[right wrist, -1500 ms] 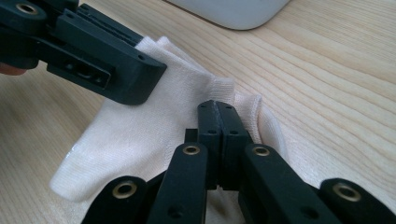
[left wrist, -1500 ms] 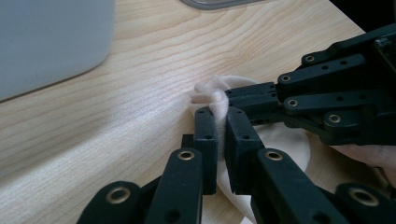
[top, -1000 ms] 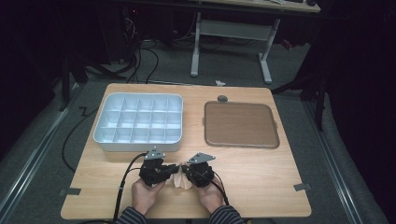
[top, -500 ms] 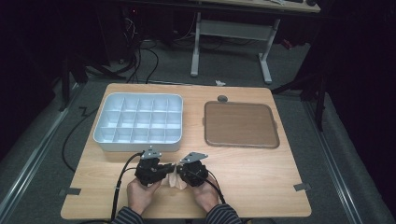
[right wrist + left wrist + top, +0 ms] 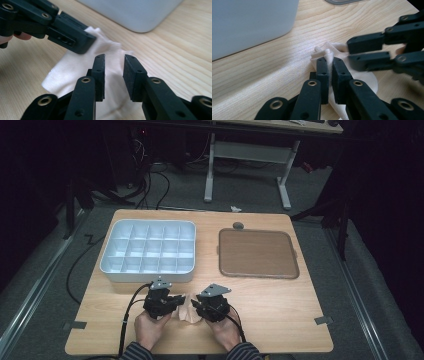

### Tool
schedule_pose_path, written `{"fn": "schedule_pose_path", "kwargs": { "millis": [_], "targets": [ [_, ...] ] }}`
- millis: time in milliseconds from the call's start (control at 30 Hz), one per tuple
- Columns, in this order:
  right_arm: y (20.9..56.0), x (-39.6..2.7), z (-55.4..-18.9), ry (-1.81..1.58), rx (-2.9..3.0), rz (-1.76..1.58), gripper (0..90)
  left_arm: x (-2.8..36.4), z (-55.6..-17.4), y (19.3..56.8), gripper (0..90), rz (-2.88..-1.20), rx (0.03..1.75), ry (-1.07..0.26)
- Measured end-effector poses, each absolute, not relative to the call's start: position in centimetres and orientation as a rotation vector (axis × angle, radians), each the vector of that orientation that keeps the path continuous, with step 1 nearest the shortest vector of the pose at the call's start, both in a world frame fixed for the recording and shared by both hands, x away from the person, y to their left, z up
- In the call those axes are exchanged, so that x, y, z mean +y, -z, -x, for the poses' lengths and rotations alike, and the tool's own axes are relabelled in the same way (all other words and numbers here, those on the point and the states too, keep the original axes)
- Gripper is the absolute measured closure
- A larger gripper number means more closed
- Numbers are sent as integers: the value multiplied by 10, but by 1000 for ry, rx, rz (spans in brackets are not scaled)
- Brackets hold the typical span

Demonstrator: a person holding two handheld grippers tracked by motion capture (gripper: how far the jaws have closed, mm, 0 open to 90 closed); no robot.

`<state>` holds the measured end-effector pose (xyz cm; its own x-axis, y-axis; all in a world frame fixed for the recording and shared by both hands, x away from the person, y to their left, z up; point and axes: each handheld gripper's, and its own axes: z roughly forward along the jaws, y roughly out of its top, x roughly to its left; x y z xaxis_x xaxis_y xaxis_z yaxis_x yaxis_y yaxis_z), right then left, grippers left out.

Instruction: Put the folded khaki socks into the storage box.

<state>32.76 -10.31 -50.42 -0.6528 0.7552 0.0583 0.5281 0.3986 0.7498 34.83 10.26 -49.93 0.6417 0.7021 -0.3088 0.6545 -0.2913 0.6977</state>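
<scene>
Small cream-white knitted cloth (image 5: 187,308) lies crumpled on the light wooden table (image 5: 280,305), near edge, in front of the pale blue compartment tray (image 5: 148,251); flat brown square tray (image 5: 257,253) off to its right. Left tongs (image 5: 330,68) nipped tight on a raised fold of cloth. Right tongs (image 5: 113,66) part-open over the cloth, gripping nothing.

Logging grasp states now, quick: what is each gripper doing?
Left gripper: shut on the white cloth, pinching a raised fold.
Right gripper: open, jaws apart over the cloth, gripping nothing.
</scene>
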Motion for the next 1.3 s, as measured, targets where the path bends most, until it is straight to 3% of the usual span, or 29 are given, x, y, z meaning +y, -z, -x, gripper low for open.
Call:
{"fn": "schedule_pose_path", "kwargs": {
  "millis": [567,833,1300],
  "targets": [
    [517,-122,-325,-1087,2358,-1263,644,100,-348,497,853,-2009,1057,-66],
    [525,-118,-324,-1064,2374,-1222,742,93,-350,493,850,-2041,1012,-63],
    [525,-119,-327,-1052,2396,-1186,762,81,-353,486,837,-2052,947,-39]
  ]
}}
